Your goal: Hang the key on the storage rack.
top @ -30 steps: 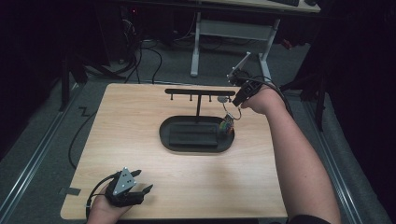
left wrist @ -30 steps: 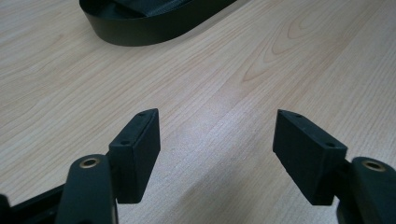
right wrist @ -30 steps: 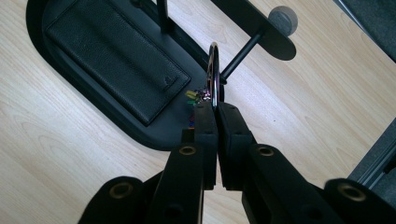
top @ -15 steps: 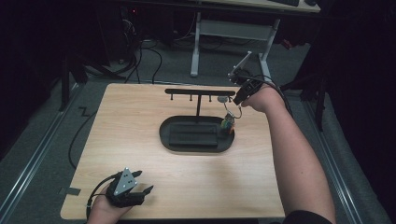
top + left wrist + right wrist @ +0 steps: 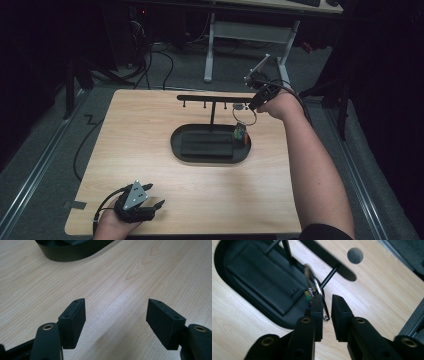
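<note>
A black stand rises from an oval black tray (image 5: pixel 176 144), and its crossbar (image 5: pixel 210 98) carries several pegs. A metal key ring (image 5: pixel 244 116) with small coloured tags (image 5: pixel 241 134) hangs at the bar's right end, above the tray's right side. My right gripper (image 5: pixel 251 106) is at the top of the ring. In the right gripper view its jaws (image 5: pixel 327 300) have just been opening. The thin ring (image 5: pixel 318 288) runs between them, close to the left jaw, with a gap showing. My left gripper (image 5: pixel 156 196) rests near the table's front left corner, open and empty (image 5: pixel 116 315).
The wooden table (image 5: pixel 150 130) has a small round hole (image 5: pixel 355 255) beyond the crossbar. The tray's edge (image 5: pixel 75 255) lies ahead of the left gripper. Cables and a desk frame (image 5: pixel 210 50) stand on the floor behind the table.
</note>
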The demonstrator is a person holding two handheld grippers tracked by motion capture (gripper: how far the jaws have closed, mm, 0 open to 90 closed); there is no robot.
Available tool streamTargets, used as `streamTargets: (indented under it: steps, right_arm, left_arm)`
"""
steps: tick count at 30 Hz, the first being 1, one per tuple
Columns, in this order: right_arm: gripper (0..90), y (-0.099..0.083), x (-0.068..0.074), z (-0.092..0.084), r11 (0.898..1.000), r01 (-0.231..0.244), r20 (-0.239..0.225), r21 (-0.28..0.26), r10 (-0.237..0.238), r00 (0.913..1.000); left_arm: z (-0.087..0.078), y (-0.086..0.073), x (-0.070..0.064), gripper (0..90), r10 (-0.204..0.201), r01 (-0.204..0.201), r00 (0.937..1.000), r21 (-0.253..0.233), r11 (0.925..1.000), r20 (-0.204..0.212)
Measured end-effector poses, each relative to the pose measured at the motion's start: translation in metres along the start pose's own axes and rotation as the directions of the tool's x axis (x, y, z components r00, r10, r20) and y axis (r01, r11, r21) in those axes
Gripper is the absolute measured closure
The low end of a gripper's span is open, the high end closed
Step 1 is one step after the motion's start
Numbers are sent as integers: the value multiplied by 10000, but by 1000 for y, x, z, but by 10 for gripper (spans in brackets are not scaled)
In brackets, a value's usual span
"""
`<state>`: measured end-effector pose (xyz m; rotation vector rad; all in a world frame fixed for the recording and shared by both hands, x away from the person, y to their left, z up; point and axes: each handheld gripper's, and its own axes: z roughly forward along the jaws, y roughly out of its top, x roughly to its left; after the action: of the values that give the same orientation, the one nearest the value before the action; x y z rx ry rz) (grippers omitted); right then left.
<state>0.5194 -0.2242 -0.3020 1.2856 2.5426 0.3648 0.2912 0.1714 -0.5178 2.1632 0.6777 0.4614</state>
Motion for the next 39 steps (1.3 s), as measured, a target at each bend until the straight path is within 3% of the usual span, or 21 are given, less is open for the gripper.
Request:
streamTargets:
  steps: [5,8,12,18,23,25,30,37,39]
  right_arm:
    - [676,-12,3,-10,9982,-181,152,-575,190,9997]
    - [575,-25,8,-12,9964,-316,387,-787,348,9986]
    - [452,-51,18,-11,9925,-133,477,-1214,192,9987]
    - [453,-92,36,-4,9801,-196,896,-1976,379,9953]
    - [387,-127,50,4,9533,-205,892,-3014,496,9948]
    - [371,-138,54,7,9459,-472,687,-3210,730,9950]
    - [309,-168,64,19,9150,-751,562,-3964,1058,9928]
    - [220,-219,81,53,8755,-1063,182,-4713,1302,9913]
    - [212,-231,85,62,8707,-1132,24,-4785,1302,9915]
  left_arm:
    - [2,0,1,325,-51,51,10000,37,10000,49]
    - [3,0,1,325,-32,31,10000,57,10000,79]
    - [3,1,0,322,-106,105,9998,53,9999,150]
    - [1,2,-1,323,-133,134,9998,-50,9999,175]
    - [3,1,-2,322,-180,180,9997,0,9998,164]
    - [3,2,-3,322,-138,137,9997,39,9999,178]
    - [5,2,-5,321,-50,49,9997,74,10000,232]
    - [6,0,-5,321,-85,83,9997,108,9999,242]
    - [6,0,-6,321,-91,89,9997,80,9999,230]
